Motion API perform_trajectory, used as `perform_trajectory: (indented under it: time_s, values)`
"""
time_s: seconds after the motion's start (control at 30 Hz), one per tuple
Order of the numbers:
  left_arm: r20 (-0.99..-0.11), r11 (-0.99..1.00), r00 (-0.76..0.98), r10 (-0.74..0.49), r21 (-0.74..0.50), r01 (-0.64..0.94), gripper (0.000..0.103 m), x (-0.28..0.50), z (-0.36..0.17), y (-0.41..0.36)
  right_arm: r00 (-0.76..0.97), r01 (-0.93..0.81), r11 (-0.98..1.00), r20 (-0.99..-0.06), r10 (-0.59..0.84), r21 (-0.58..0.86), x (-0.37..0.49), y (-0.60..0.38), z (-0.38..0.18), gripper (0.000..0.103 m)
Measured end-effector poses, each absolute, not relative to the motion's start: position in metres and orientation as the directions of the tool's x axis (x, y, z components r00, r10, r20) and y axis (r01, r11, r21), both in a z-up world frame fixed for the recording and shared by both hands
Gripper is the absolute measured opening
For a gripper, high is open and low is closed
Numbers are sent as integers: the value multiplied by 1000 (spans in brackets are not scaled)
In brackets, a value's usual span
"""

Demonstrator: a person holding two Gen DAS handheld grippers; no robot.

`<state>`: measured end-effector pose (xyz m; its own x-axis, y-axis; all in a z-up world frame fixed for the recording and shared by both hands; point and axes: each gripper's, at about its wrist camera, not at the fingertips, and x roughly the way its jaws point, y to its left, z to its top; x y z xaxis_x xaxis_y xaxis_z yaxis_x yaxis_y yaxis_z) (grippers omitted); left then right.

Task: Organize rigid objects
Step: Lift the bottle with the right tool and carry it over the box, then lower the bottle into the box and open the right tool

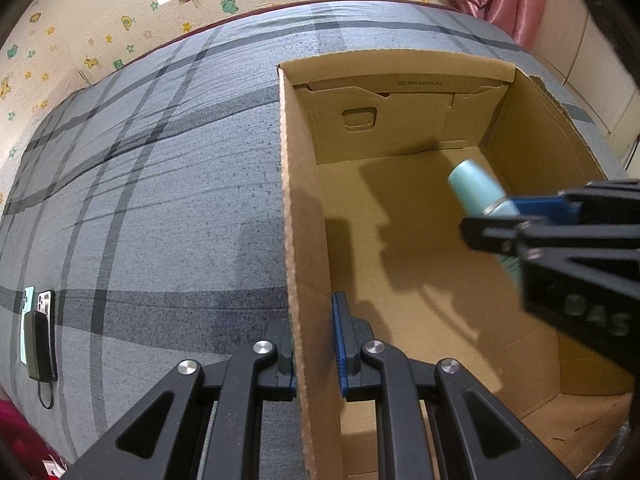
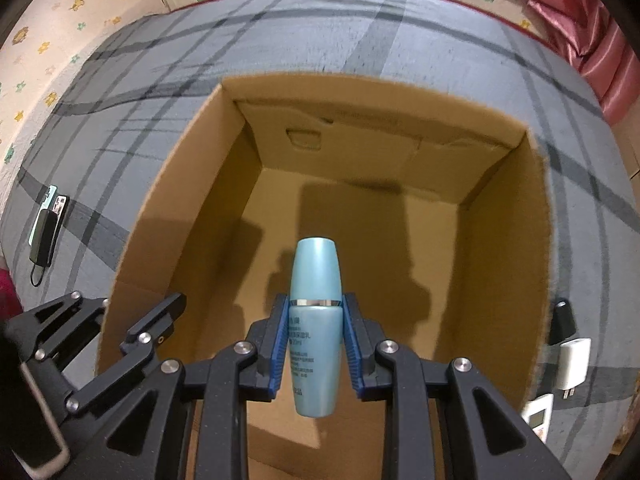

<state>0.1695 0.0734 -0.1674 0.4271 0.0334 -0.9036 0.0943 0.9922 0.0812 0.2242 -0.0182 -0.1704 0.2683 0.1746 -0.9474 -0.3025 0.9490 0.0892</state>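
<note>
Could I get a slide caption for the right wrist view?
Right gripper holds a teal bottle above an open cardboard box.

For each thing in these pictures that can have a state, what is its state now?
Cardboard box: open on top, nothing lying inside.
Blue bottle: capped, held above the box floor.
Right tool: shut on the blue bottle.
Left tool: shut on the box's left wall.
White charger: unplugged, lying outside the box.
</note>
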Motion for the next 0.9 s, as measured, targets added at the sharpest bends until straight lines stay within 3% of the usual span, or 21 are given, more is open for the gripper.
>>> perform_trajectory:
  time_s: [0.33,0.9]
  values:
    - [-901,990,430,55,106,96,14,169,-168,68,165,-289,952,-975,150,98,235,-13,-209,27]
    - [-903,990,426,57,106,92,14,170,-166,67,80,-283,952,-987,143,115,247,-19,-228,28]
